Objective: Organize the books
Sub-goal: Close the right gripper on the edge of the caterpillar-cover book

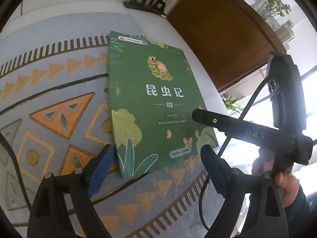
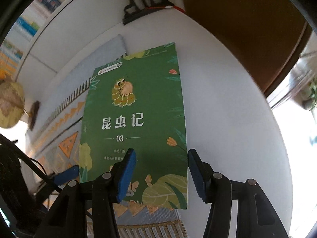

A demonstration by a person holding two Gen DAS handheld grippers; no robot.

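A green book [image 1: 154, 99] with a caterpillar on its cover and "03" under the title lies flat, partly on a patterned woven mat [image 1: 59, 99] and partly on the white round table [image 1: 174, 31]. My left gripper [image 1: 158, 158] stands open just short of the book's near edge, its blue pads off either corner, touching nothing. In the right wrist view my right gripper [image 2: 161, 170] hovers open over the book [image 2: 134, 109]. Its left pad is above the cover, its right pad past the book's right edge. A hand [image 1: 287, 182] holds that tool's black body [image 1: 255, 134].
A black ornate stand [image 1: 146, 0] sits at the table's far edge, with a brown wooden panel [image 1: 218, 39] behind it. Potted plants [image 1: 275, 2] stand by a bright window on the right. A black cable [image 1: 243, 107] hangs beside the right tool. Bare table [image 2: 227, 119] lies right of the book.
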